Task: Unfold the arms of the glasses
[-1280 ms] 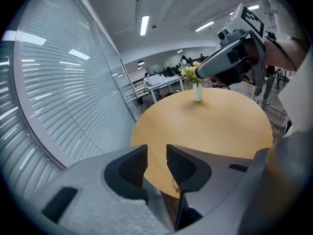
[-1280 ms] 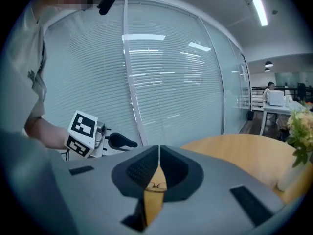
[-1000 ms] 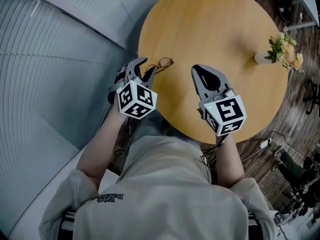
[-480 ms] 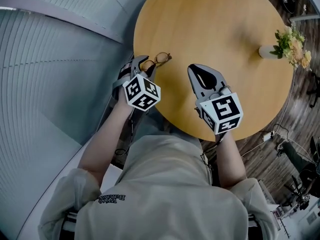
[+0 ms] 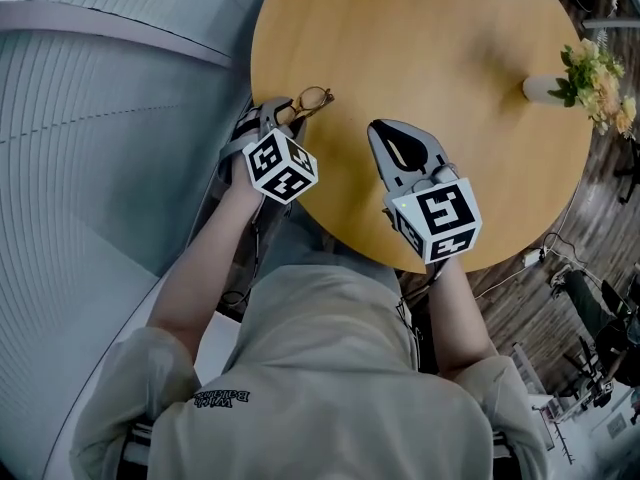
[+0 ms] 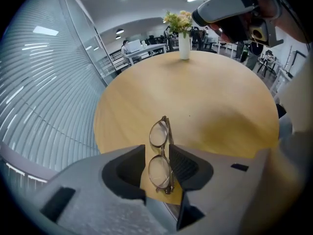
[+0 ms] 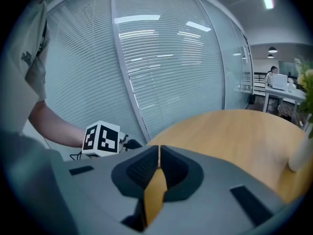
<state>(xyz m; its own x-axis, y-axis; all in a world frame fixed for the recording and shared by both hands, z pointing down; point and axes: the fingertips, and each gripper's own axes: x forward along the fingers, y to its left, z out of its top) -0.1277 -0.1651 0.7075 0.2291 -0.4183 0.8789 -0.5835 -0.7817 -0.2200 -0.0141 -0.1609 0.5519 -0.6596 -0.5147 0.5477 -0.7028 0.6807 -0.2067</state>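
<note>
Folded thin-rimmed glasses (image 5: 310, 100) lie near the left edge of the round wooden table (image 5: 430, 38). My left gripper (image 5: 278, 112) is at that edge with its jaws on either side of the near lens. In the left gripper view the glasses (image 6: 160, 151) sit in the narrow gap of the left gripper (image 6: 157, 153); the right jaw touches the frame, and a sliver of wood shows at the left jaw. My right gripper (image 5: 386, 130) hovers over the table to the right of the glasses. The right gripper (image 7: 159, 153) is shut with nothing in it.
A white vase of flowers (image 5: 588, 80) stands at the table's far right side, also seen as the vase (image 6: 183, 31) across the table. A glass wall with blinds (image 5: 100, 118) runs close along the left. Office chairs and cables (image 5: 590, 318) lie on the floor at the right.
My left gripper has slid forward along the table edge until its jaws came around the near lens. The right gripper has kept its place, still shut.
</note>
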